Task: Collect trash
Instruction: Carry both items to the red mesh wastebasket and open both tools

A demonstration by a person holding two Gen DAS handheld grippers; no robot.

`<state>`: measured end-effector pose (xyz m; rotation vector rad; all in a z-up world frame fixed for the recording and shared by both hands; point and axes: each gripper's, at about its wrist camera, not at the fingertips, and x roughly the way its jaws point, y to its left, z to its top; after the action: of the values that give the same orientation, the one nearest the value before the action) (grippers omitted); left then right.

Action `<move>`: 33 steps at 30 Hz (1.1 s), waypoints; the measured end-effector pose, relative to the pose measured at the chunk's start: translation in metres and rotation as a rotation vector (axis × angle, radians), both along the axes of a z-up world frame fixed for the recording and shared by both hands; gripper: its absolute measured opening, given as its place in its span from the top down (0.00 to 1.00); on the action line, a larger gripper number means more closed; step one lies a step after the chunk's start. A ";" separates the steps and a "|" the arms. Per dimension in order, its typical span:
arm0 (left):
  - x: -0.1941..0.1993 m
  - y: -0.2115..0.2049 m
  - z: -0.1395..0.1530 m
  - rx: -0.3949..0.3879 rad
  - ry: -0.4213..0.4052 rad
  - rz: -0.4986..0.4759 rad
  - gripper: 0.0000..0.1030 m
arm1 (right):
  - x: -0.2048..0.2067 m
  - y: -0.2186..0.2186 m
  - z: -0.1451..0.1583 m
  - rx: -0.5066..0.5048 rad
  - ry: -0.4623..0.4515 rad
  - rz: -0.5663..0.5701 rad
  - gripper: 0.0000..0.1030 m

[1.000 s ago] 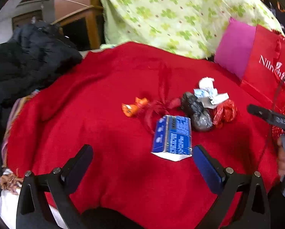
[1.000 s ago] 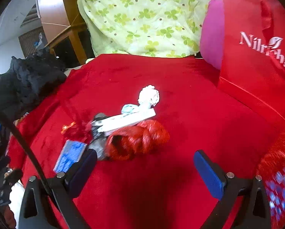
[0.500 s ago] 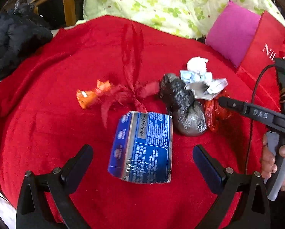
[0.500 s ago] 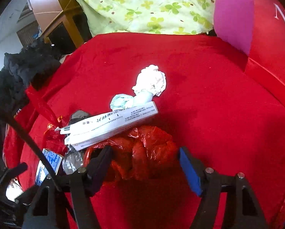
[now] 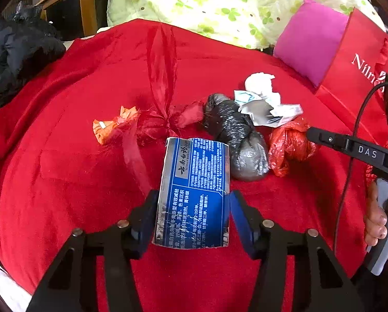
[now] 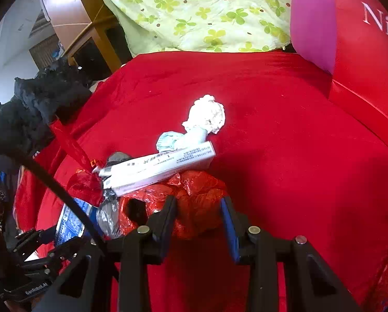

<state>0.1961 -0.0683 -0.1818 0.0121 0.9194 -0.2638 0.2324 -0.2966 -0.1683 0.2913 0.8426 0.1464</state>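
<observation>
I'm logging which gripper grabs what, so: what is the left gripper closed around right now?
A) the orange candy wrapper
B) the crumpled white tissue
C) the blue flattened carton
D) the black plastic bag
C: in the left wrist view the left gripper has both fingers pressed against the sides of the blue flattened carton.

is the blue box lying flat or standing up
Lying flat: the blue box rests printed face up on the red blanket, the left gripper closed on its sides.
</observation>
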 end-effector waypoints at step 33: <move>-0.112 -0.183 0.172 -0.135 -0.335 -0.506 0.45 | -0.254 -0.163 0.134 0.011 -0.565 -0.425 0.64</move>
<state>0.0843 -0.2510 -0.0102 0.1609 0.5505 -0.7699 -0.0219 -0.4593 -0.0339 0.4078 0.2089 -0.1610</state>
